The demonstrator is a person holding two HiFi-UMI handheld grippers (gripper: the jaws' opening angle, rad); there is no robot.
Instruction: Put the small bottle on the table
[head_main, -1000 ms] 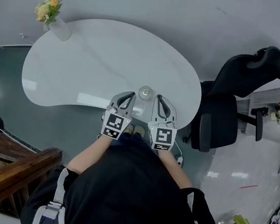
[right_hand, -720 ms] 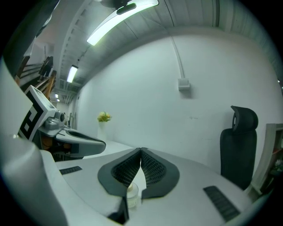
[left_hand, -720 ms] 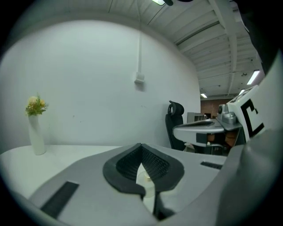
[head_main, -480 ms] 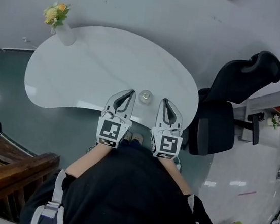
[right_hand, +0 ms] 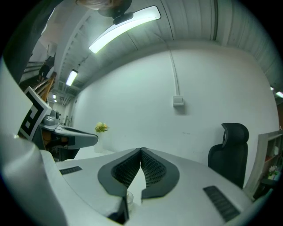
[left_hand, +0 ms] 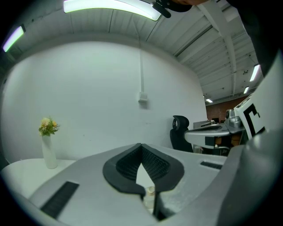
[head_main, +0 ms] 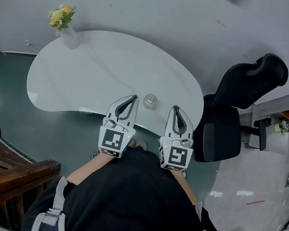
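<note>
The vase (head_main: 69, 38) at the far left end of the white table (head_main: 98, 69) is pale and narrow, and it holds a small bunch of yellow and orange flowers (head_main: 61, 16) with green leaves. The other container is the small bottle (head_main: 149, 101), which looks clear, with a light cap (what is inside, if anything, is too small to make out).

The small bottle stands on the table close to the near edge, well apart from the vase. It is upright: its long axis runs vertically and its cap points up, so the head view shows it from above as a round disc.

The left gripper (head_main: 132, 98) and the right gripper (head_main: 176, 109) hover at that near edge, one on each side of the bottle and neither touching it. Each gripper's own view shows its dark ribbed jaws closed together at the tips with nothing clamped between them; the bottle shows only through the gap below the pads, beyond the jaws.

A black office chair (head_main: 241, 99) stands just beside the table's right end.
</note>
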